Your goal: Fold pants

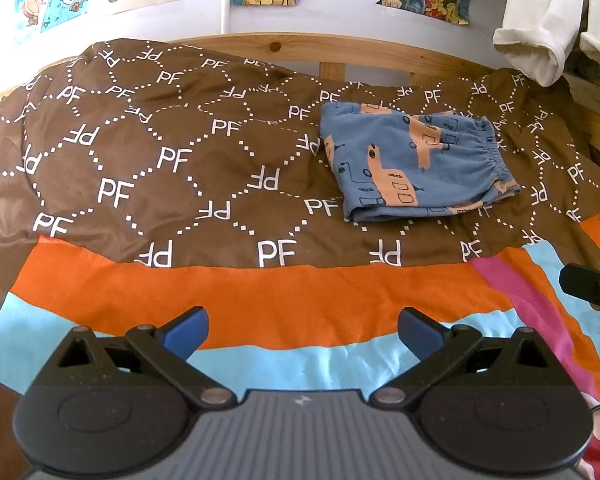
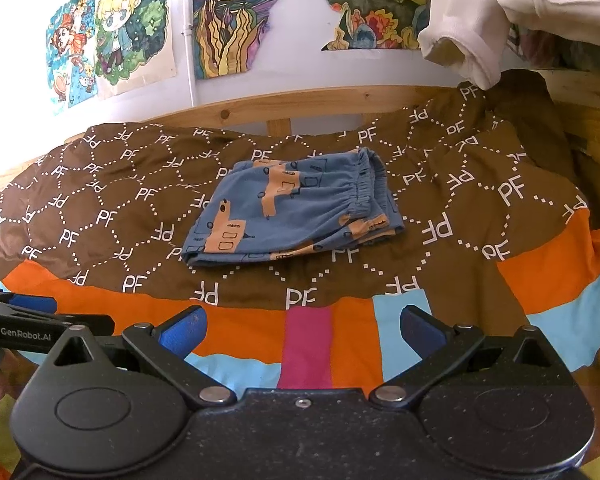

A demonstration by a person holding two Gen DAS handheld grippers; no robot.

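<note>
From my left wrist camera I see the pants (image 1: 416, 164) folded into a compact bundle on the brown quilt (image 1: 148, 160), over to the right of centre and well apart from my left gripper (image 1: 302, 334), whose tongs stand wide with nothing between them. At that view's right edge only a black tip of my right gripper (image 1: 590, 286) shows. My right wrist camera puts the pants (image 2: 296, 212) nearly dead ahead; my right gripper (image 2: 302, 330) is also spread wide and holds nothing. This view alone shows the anime-style drawing (image 2: 120, 28) on the wall, and my left gripper (image 2: 24, 312) reaching in at the left edge; from here I cannot tell its spread. The bundle's long axis runs left to right, the gathered elastic waistband (image 2: 364, 188) turned to the right and the folded edge toward the left. A cream garment (image 1: 540, 32) hangs above the quilt's far right corner.
</note>
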